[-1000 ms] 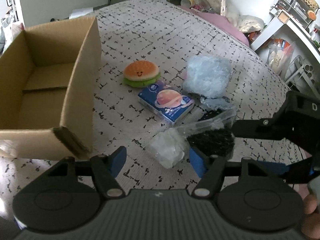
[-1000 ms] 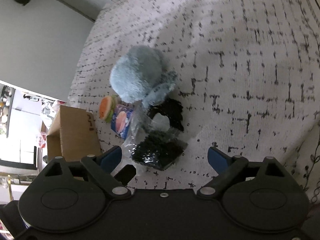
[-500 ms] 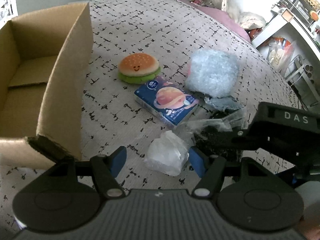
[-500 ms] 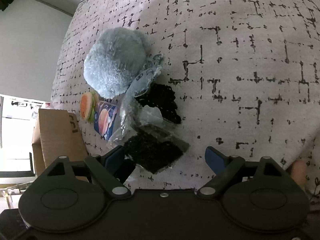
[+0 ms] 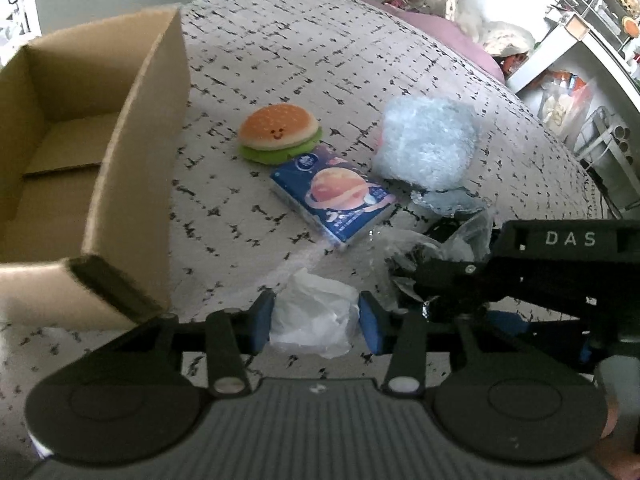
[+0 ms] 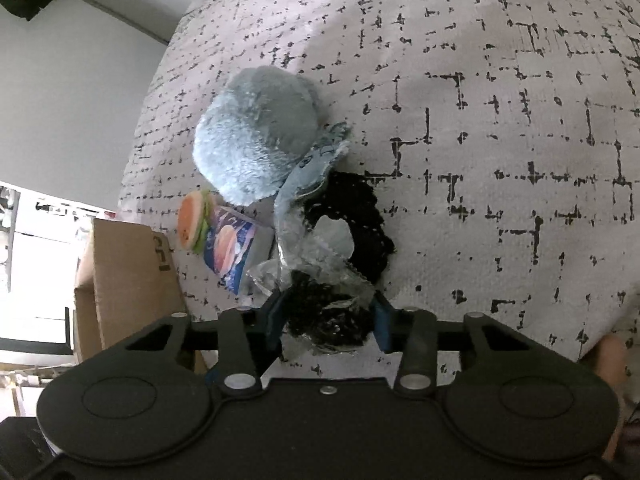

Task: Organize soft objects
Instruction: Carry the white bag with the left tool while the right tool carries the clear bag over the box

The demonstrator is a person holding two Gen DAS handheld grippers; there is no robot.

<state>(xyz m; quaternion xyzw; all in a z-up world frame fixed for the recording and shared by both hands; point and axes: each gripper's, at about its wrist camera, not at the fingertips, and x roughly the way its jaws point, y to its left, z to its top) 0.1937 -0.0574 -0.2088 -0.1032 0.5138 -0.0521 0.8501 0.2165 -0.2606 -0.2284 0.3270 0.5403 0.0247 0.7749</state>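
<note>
The left tool (image 5: pixel 316 322) is closing around a crumpled white plastic bag (image 5: pixel 314 322), and the right tool (image 6: pixel 327 320) is closing around a crinkly clear bag of black knit (image 6: pixel 326 312), both lying near the bed's (image 6: pixel 500 120) front edge. The pads seem to be touching already. Squeezing the bulk, not loose film, should prevent slipping before carrying them to the stiff cardboard box (image 5: pixel 132 128) at the left edge.
</note>
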